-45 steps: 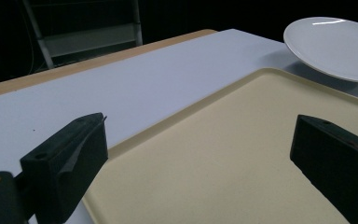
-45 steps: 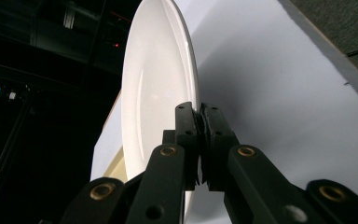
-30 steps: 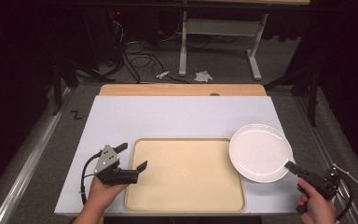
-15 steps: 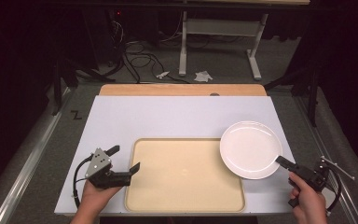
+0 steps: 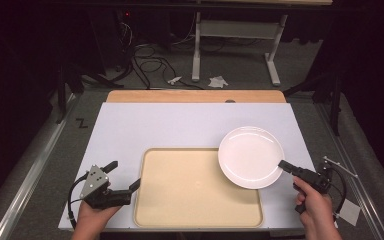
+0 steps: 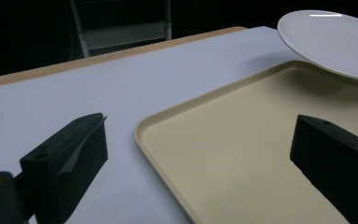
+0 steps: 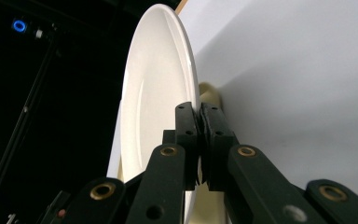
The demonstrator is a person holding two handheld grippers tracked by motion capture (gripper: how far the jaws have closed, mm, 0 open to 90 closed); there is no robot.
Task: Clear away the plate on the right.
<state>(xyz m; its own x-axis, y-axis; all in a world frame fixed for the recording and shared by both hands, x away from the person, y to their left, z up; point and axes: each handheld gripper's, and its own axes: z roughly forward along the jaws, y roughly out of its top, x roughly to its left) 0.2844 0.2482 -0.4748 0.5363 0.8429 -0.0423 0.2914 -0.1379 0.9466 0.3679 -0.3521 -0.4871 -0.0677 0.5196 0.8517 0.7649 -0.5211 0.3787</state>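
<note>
White plate (image 5: 250, 156), pinched at its rim by right gripper (image 5: 281, 164), carried leftward from the table's right edge until it overlaps the beige tray's (image 5: 190, 200) upper right corner; left gripper (image 5: 125, 177) drawn back and left, off the tray's left rim.

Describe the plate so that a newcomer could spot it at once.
On the white table lies a beige tray. Over the tray's far right corner hangs the plate, its rim pinched by the right gripper. It is the one round, glossy white thing.
</note>
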